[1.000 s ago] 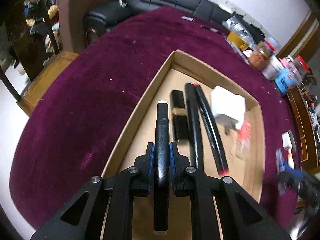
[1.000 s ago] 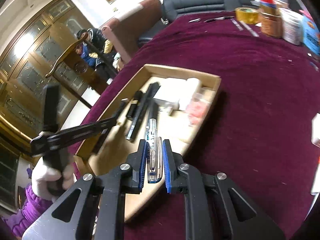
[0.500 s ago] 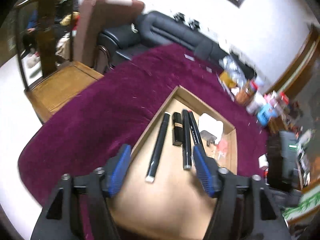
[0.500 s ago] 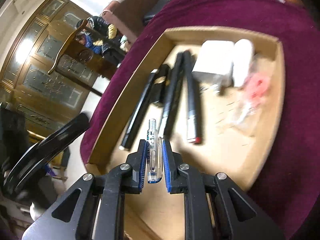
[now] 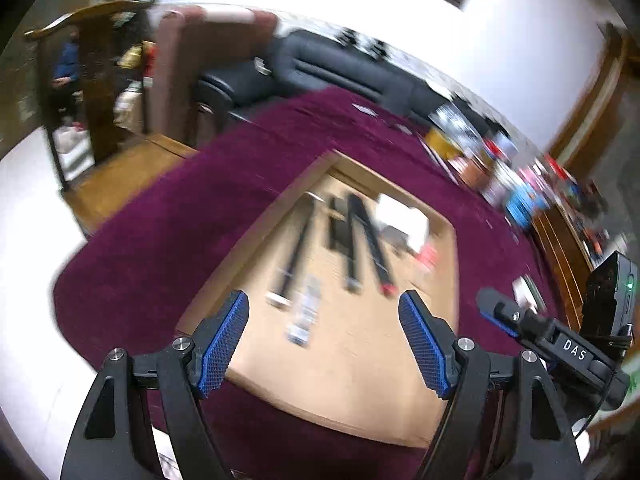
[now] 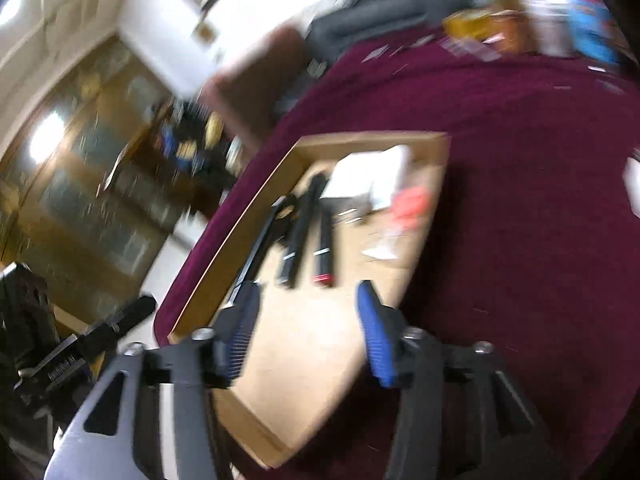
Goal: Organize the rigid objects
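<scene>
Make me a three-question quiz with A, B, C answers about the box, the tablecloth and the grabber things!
1. Where does the clear pen lie?
A. inside the box
B. on the sofa
C. on the floor

2. What colour is the tablecloth?
A. green
B. dark purple-red
C. white

3. How is the left gripper?
A. shut on a pen
B. open, with nothing held
C. shut on the box

Answers: 1 A, the pen rests on the box floor near the black pens. 2 B, the cloth around the box is dark purple-red. 3 B, its blue pads stand wide apart with only the box floor seen between them.
</scene>
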Demonstrator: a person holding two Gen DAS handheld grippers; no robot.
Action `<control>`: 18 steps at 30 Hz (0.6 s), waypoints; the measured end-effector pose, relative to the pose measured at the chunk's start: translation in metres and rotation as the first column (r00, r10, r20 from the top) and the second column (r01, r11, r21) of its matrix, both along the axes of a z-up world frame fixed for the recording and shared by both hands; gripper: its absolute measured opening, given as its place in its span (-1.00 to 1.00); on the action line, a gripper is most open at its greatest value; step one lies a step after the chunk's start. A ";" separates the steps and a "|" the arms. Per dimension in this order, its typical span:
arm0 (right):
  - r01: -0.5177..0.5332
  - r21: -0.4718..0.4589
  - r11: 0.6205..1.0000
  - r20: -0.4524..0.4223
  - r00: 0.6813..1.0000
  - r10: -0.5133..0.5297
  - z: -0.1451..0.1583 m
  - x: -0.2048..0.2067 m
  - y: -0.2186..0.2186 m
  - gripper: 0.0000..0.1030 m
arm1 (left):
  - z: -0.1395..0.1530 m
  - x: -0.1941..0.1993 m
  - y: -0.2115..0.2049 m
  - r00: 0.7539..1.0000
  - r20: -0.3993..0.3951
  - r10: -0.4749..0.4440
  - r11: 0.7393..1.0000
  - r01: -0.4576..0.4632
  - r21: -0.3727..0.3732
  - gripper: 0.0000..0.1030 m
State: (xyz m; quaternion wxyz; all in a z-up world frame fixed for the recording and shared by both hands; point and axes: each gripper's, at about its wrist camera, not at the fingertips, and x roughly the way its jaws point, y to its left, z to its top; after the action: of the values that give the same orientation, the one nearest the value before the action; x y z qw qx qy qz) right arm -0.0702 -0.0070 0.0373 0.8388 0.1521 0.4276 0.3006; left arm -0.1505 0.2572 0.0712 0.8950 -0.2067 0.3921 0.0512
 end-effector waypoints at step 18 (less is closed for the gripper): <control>0.280 -0.097 0.955 0.061 0.960 -0.275 0.003 -0.014 -0.173 0.11 | 0.006 -0.008 -0.194 0.926 -0.075 -0.369 0.912 0.377 0.163 0.40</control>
State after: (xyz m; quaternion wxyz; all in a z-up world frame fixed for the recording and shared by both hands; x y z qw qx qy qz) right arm -0.0841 -0.1799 0.0404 0.8894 0.1594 0.3972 0.1607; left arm -0.1581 0.0631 0.0777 0.8943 -0.0479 0.4372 -0.0820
